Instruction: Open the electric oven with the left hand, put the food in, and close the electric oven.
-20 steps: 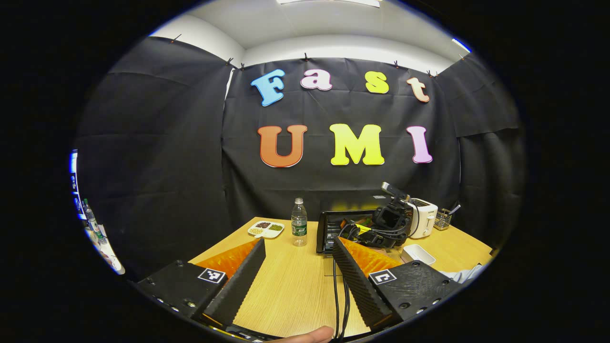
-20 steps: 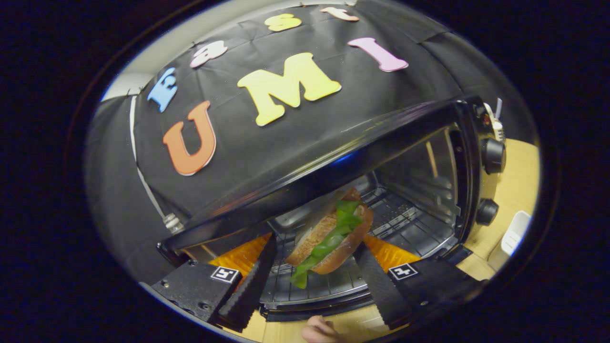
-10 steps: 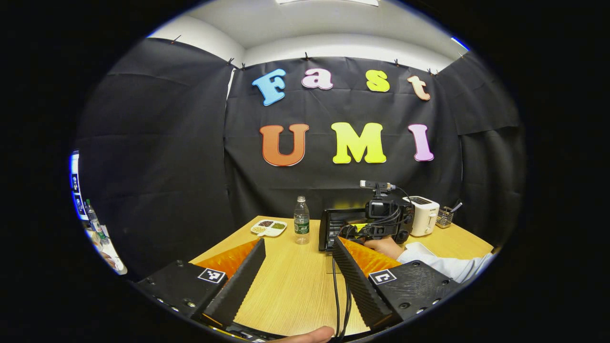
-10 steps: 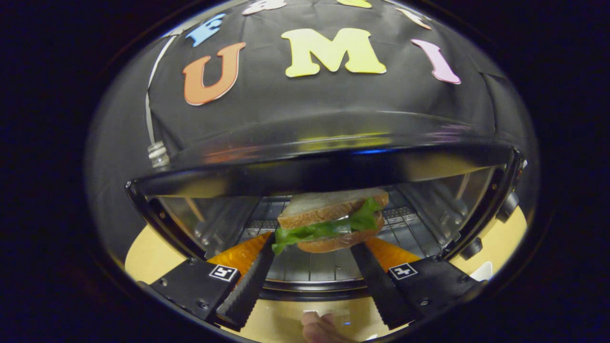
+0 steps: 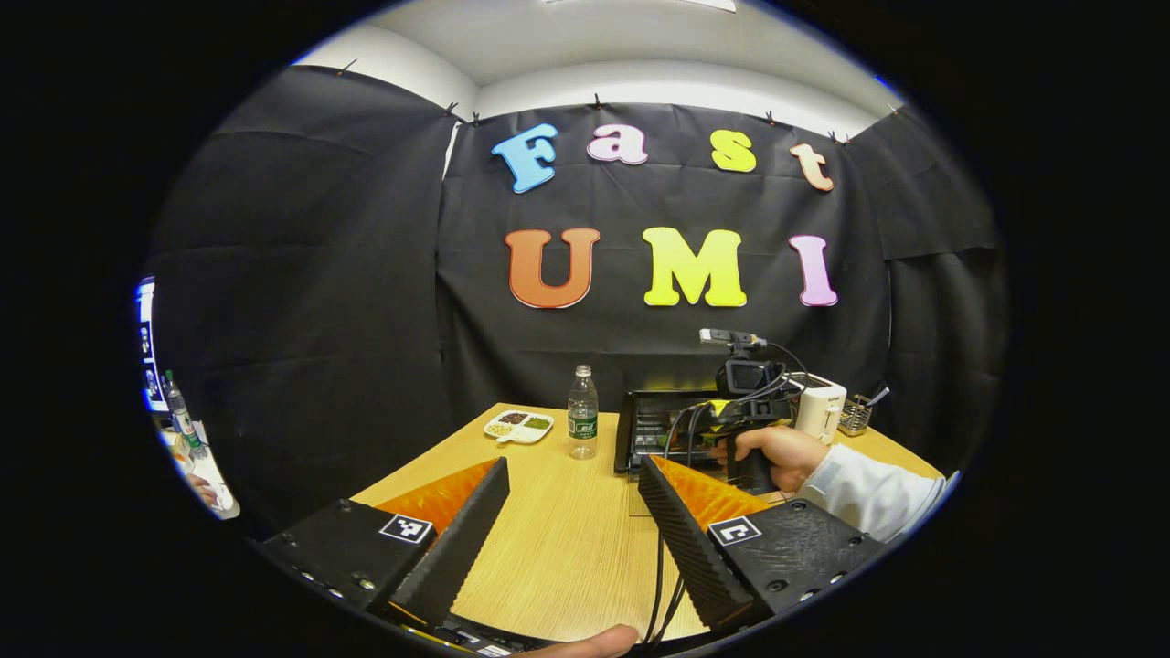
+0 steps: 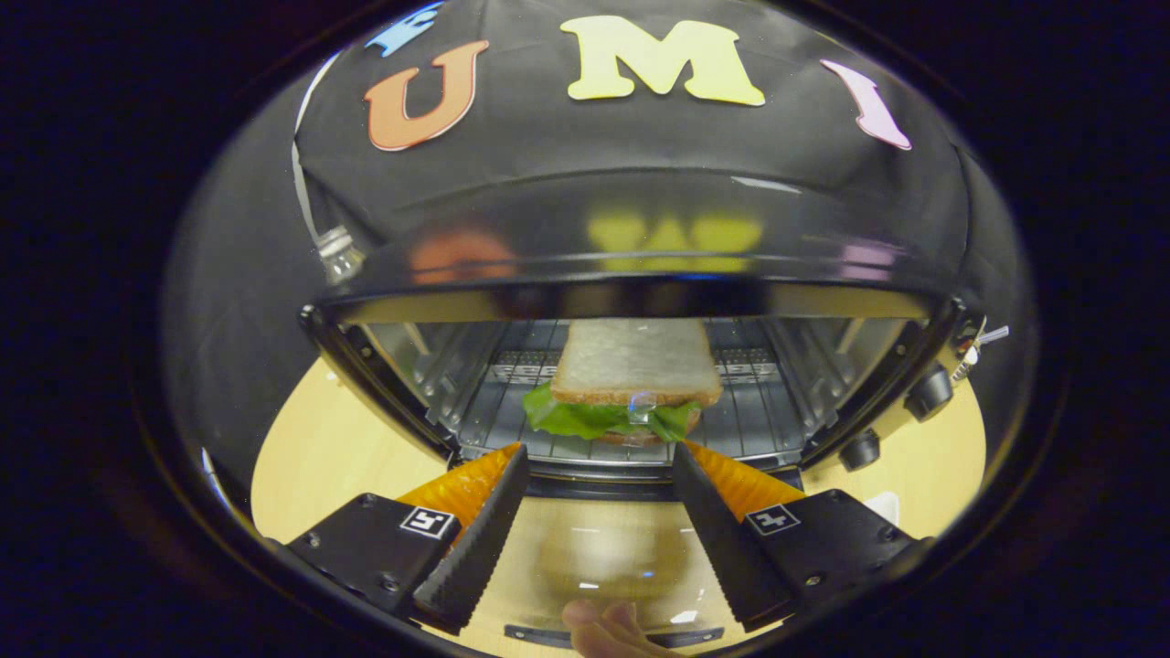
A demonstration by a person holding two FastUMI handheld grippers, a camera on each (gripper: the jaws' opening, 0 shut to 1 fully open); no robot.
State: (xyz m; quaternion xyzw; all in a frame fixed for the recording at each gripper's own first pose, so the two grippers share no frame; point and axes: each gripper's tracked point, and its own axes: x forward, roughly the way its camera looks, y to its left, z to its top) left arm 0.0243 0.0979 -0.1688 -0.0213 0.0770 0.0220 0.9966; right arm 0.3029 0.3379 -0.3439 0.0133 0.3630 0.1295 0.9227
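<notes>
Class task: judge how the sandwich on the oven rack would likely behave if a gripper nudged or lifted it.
The sandwich is stacked bread with loose lettuce hanging out, so a push would probably shift the layers apart. It looks soft and light, likely squashing under a firm grip. Lying flat on the oven rack, it seems unlikely to roll.

The oven (image 6: pixel 640 265) is a glossy black box with its glass door (image 6: pixel 603 557) dropped flat open toward the front. Inside, on the wire rack (image 6: pixel 512 411), lies the sandwich (image 6: pixel 631 379) (pale bread on top, green lettuce spilling from its near edge), flat and centred.
</notes>
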